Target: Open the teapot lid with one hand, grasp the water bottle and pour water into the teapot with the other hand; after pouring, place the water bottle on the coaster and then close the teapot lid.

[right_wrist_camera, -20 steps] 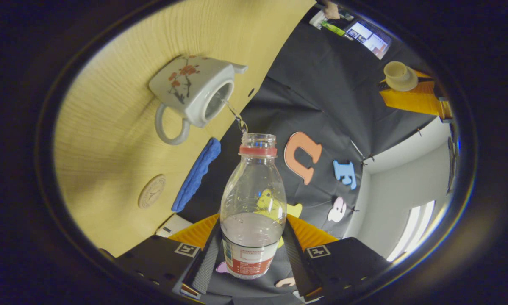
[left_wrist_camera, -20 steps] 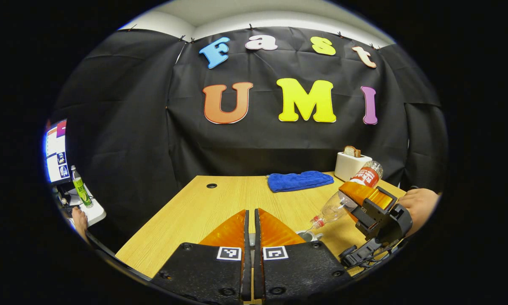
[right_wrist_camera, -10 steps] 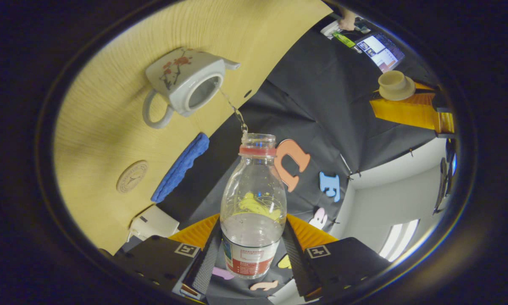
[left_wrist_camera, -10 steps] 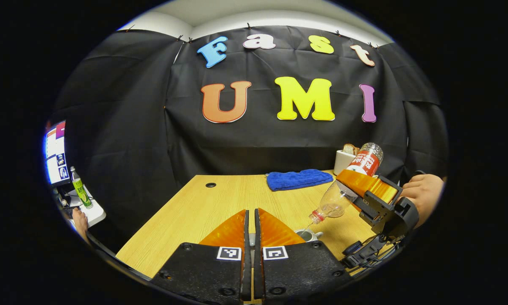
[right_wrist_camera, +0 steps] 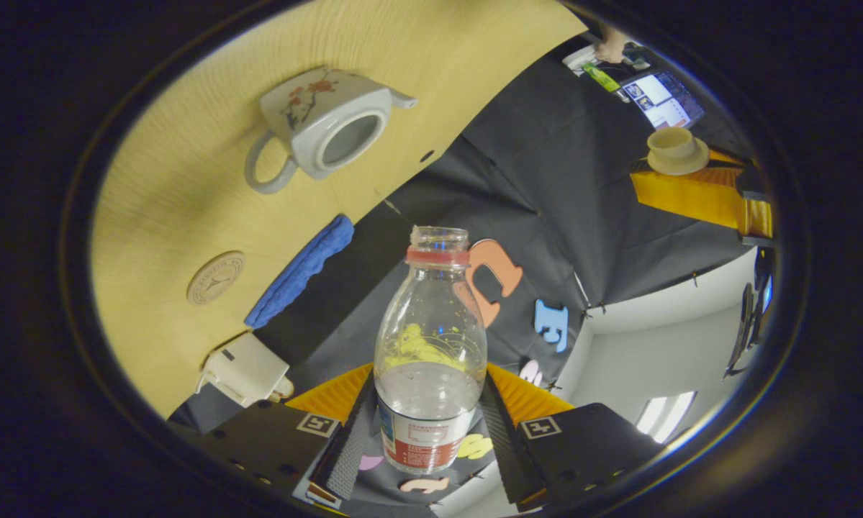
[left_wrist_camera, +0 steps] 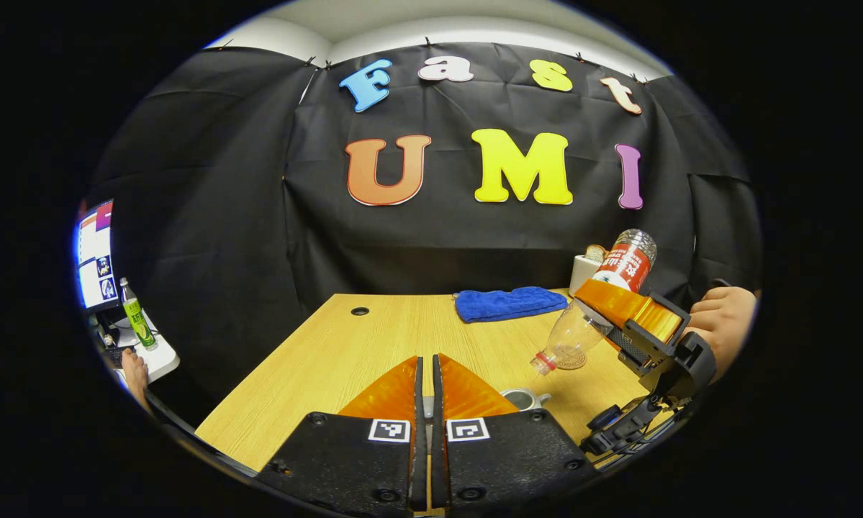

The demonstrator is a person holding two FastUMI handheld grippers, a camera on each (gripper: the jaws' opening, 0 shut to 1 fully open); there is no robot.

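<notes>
The right gripper [right_wrist_camera: 431,421] pinches the water bottle [right_wrist_camera: 431,345] low on its body, both fingers pressing the labelled band, with the uncapped neck tipped down toward the open teapot [right_wrist_camera: 323,126] on the wooden table [right_wrist_camera: 157,216]. No stream shows between mouth and pot, and the bottle looks nearly drained — pouring appears about done. The teapot stands toward the table's near edge in the left gripper view, handle out, its lid [right_wrist_camera: 676,150] held aloft by the left gripper [left_wrist_camera: 425,388], whose fingers press together on it. The round coaster [right_wrist_camera: 216,277] lies on bare table between the teapot and the blue cloth [right_wrist_camera: 298,270] at the far edge, beside a white toaster [right_wrist_camera: 247,370] in the far corner. The bottle is thin, clear plastic: light now, likely to dent under a hard squeeze and slick where wet, so the hold at the stiffer labelled waist seems sound for righting it and setting it upright on the coaster. The ceramic lid and pot are hard and chip-prone — the lid wants a gentle, centred lowering by its knob.
</notes>
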